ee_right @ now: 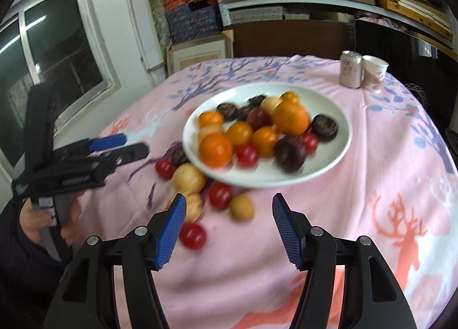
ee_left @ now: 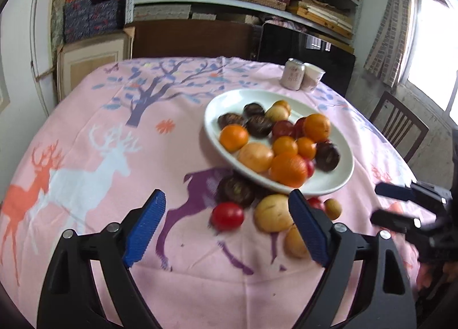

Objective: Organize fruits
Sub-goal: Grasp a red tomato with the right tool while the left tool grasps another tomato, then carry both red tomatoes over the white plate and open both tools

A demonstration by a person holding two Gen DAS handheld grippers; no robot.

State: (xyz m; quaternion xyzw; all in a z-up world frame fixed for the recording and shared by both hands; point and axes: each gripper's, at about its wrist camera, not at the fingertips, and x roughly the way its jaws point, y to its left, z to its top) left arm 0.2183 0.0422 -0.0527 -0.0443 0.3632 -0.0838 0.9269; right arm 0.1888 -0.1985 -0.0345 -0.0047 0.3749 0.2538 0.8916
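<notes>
Hovering left gripper, right gripper, angled down, empty jaws apart.

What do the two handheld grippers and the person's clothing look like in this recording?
Both the left gripper and the right gripper have black plastic frames with silver pivot bolts and blue ribbed finger pads. The left one's black body carries small white lettering. A dark sleeve shows at that hand.

I am in a lived-in home room used partly for storage. My worktop wears a pink deer-print cloth. Behind it, metal shelves hold stacked flat boxes. A wooden chair stands right, beside a bright window.
</notes>
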